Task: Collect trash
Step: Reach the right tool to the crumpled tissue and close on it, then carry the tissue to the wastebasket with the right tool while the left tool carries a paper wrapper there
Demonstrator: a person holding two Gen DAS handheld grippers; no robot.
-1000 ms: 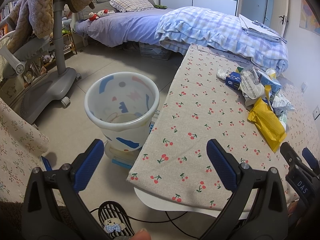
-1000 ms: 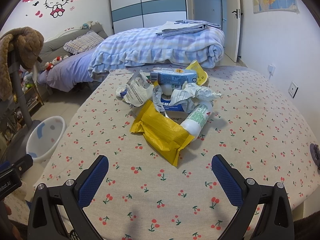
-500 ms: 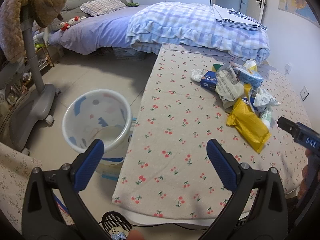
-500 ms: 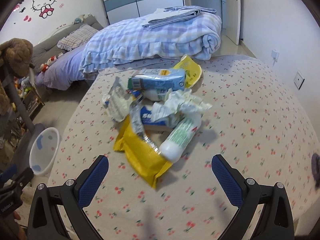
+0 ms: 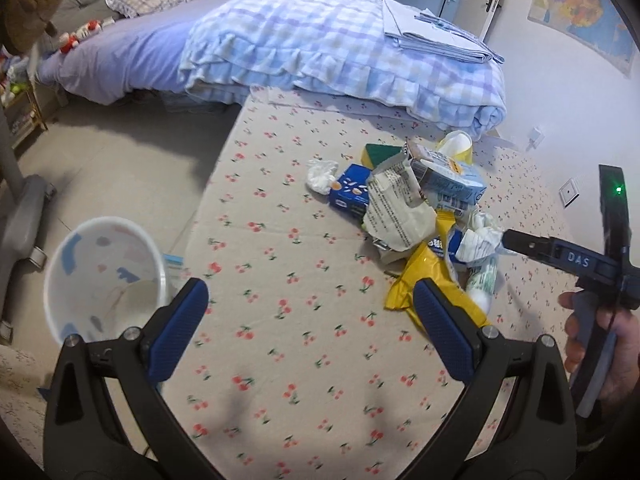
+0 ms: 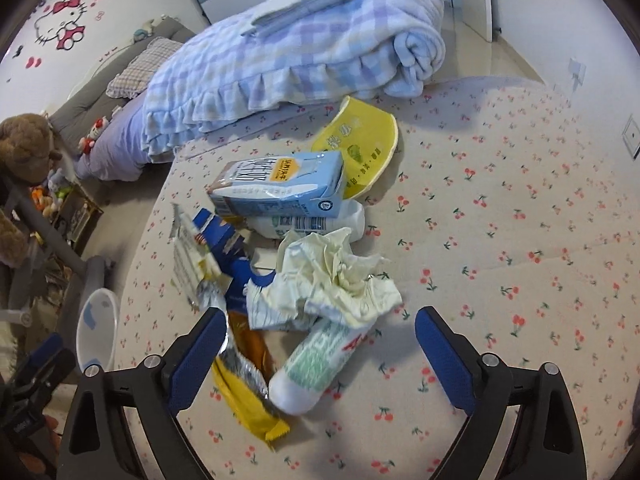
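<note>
Evidently pushed in across the cherry-print desk (image 6: 500,240) during the last second, both claws at once. Brought the right claw (image 6: 320,314) from well short of the trash heap (image 6: 240,276) to straddling its near edge, with the white green-printed bottle (image 6: 320,364) and the crumpled tissue (image 6: 340,280) lying between the jaws. Began closing those jaws from full width, yet pressed on nothing, pads apart from bottle and tissue alike. Kept the left claw (image 5: 310,286) spread wide and empty above bare cloth, just short of the yellow wrapper (image 5: 424,276), after swinging away from the white bin (image 5: 104,276) on the floor beside the desk. Judged from that: first pick close at hand, most likely the bottle, and nothing collected so far. Left the whole heap on the desk, well apart from the bin.

Read "DAS" in white on the right claw's body in the left view. Made out "Kitty" in pink above the Hello Kitty decal (image 6: 64,20) on the wall. Found Chinese print on the pale blue milk carton (image 6: 280,188), the yellow paper bowl (image 6: 360,136) and the torn paper packet (image 5: 396,208), all too small to read.
</note>
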